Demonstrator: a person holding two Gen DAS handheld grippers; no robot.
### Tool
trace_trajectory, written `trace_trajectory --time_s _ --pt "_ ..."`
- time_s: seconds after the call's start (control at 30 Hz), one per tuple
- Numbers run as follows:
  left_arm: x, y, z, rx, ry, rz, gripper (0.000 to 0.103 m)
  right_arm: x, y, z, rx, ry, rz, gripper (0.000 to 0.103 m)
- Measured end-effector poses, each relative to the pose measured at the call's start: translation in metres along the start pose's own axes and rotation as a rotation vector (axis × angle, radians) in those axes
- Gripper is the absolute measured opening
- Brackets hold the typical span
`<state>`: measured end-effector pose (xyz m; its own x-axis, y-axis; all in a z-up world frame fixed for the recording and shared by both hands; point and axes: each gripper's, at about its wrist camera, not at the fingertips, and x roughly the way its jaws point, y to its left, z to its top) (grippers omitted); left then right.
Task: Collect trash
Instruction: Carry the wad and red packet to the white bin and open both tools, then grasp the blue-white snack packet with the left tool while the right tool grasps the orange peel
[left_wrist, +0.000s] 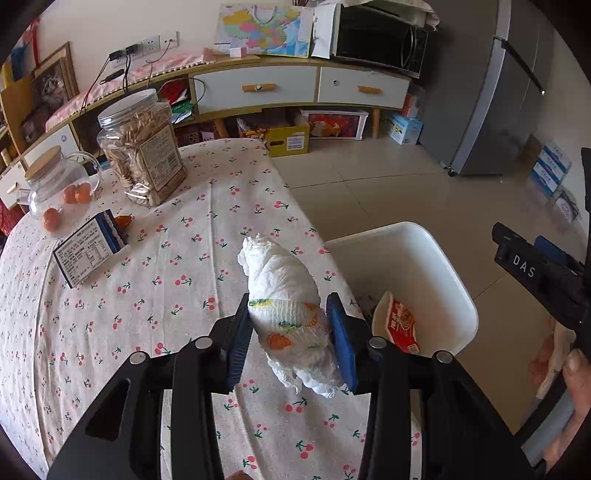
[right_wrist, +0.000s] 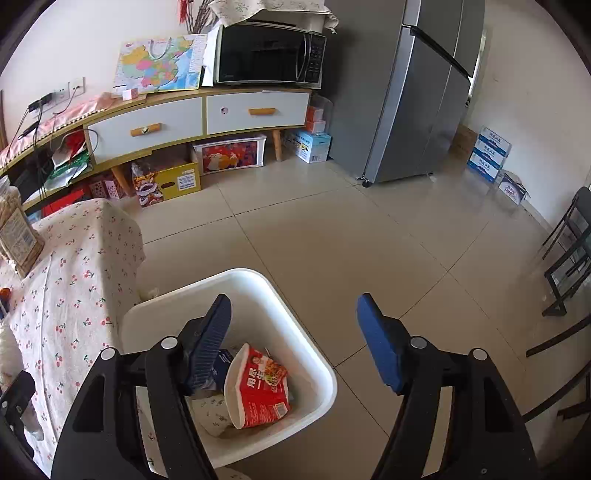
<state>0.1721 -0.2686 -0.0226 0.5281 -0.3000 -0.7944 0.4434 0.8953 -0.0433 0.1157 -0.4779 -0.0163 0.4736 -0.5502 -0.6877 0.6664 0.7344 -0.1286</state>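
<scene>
Diaper sits clamped in my left claw above the counter; I should carry it right over the bin before releasing. My right claw gapes empty.

A pale cream wall backs a long low sideboard with white drawers and wooden handles — a black microwave and a colourful map rest on top. A tall grey refrigerator stands just beside it. Glossy beige floor tiles reflect soft daylight, and boxes are stacked against the right-hand wall.
</scene>
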Motion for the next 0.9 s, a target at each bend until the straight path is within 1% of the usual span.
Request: trace_trajectory --time_s 0.1,0.23,0.33,0.47,0.67,0.7,0.73,0.8,0.9 --pt "0.002 -0.021 0.012 0.009 -0.017 -0.031 0.040 0.003 -0.016 0.003 0.027 -0.002 -0.043 0.077" --pt "0.006 -0.051 0.022 0.036 -0.028 -0.066 0.040 0.007 -0.044 0.009 0.103 -0.004 -0.088 0.090" --pt "0.009 -0.070 0.027 0.063 -0.034 -0.081 0.040 0.010 -0.061 0.011 0.135 0.002 -0.119 0.095" --pt "0.017 -0.092 0.032 0.090 -0.030 -0.095 0.040 0.014 -0.080 0.010 0.169 0.026 -0.154 0.096" --pt "0.033 -0.114 0.039 0.108 -0.005 -0.133 0.041 0.022 -0.101 0.010 0.224 0.060 -0.178 0.096" --pt "0.035 -0.116 0.039 0.111 0.002 -0.140 0.042 0.022 -0.102 0.009 0.231 0.062 -0.179 0.096" --pt "0.038 -0.118 0.040 0.112 0.010 -0.153 0.046 0.021 -0.103 0.009 0.236 0.063 -0.177 0.096" --pt "0.040 -0.119 0.040 0.108 0.017 -0.170 0.069 0.021 -0.101 0.009 0.236 0.061 -0.175 0.096" --pt "0.038 -0.114 0.041 0.096 0.003 -0.163 0.081 0.019 -0.093 0.009 0.215 0.056 -0.170 0.096"
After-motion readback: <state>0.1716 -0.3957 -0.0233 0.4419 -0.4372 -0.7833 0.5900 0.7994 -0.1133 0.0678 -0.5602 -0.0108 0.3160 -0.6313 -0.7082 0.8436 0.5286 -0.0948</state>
